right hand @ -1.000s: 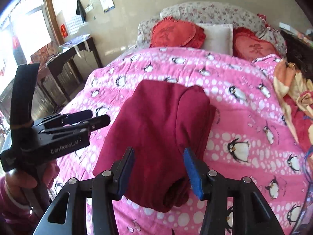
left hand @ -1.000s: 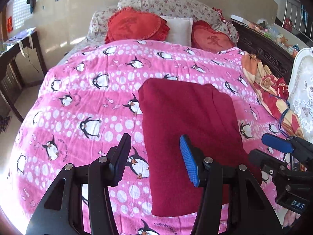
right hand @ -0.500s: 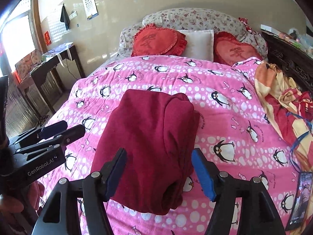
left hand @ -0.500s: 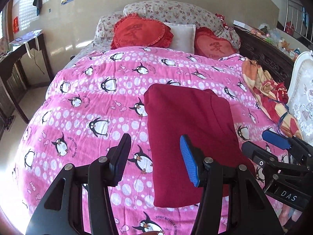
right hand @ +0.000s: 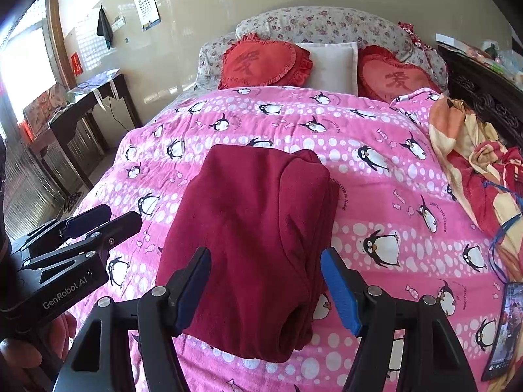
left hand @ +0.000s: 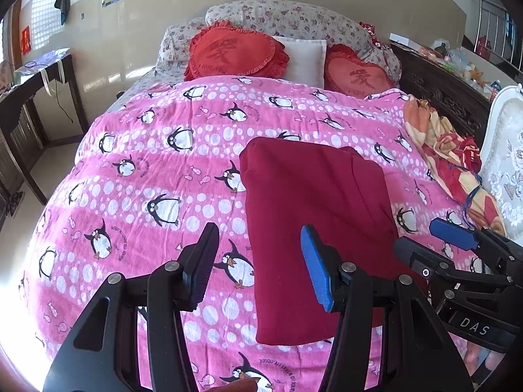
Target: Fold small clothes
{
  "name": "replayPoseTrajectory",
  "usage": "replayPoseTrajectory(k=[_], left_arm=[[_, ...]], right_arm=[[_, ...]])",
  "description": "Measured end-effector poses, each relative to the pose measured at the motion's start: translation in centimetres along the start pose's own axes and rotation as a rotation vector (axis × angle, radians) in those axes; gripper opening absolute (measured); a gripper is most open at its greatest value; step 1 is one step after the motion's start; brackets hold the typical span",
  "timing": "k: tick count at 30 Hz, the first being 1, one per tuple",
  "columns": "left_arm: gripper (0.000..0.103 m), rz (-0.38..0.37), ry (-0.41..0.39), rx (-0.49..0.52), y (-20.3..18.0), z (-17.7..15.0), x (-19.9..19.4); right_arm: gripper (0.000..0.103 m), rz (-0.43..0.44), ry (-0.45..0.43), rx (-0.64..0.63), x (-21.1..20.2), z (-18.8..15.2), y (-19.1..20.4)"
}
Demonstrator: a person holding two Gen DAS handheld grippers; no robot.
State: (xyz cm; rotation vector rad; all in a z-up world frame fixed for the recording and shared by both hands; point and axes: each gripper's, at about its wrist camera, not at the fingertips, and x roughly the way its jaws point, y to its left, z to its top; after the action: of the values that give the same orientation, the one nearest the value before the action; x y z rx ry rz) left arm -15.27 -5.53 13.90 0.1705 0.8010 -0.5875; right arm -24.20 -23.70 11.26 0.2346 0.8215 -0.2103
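On the pink penguin blanket (left hand: 147, 176) lies the dark red garment (left hand: 313, 215), folded into a neat rectangle, flat and untouched! Left tool (left hand: 258, 261) hovers over its near left edge, fingers spread wide, gripping nothing. Right tool (right hand: 264, 287) hangs above the garment's near end, likewise spread apart and empty. Heart-shaped red cushions (right hand: 264, 62) sit up by the headboard, well apart from everything.

Dark red garment (right hand: 248, 235) looks soft, matt fleece; pink penguin blanket (left hand: 147, 176) is plush cloth (slightly nubby); claw pads (right hand: 340, 290) ribbed blue rubber.
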Motion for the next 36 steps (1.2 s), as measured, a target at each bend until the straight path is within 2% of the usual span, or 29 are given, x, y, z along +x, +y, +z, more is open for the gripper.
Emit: replayPoseTrajectory(k=[36], left_arm=[[0.052,-0.004,0.024,0.010,0.2,-0.1,1.3]], right_arm=[[0.067,0.009,0.038,0.017,1.5,0.1,-0.3]])
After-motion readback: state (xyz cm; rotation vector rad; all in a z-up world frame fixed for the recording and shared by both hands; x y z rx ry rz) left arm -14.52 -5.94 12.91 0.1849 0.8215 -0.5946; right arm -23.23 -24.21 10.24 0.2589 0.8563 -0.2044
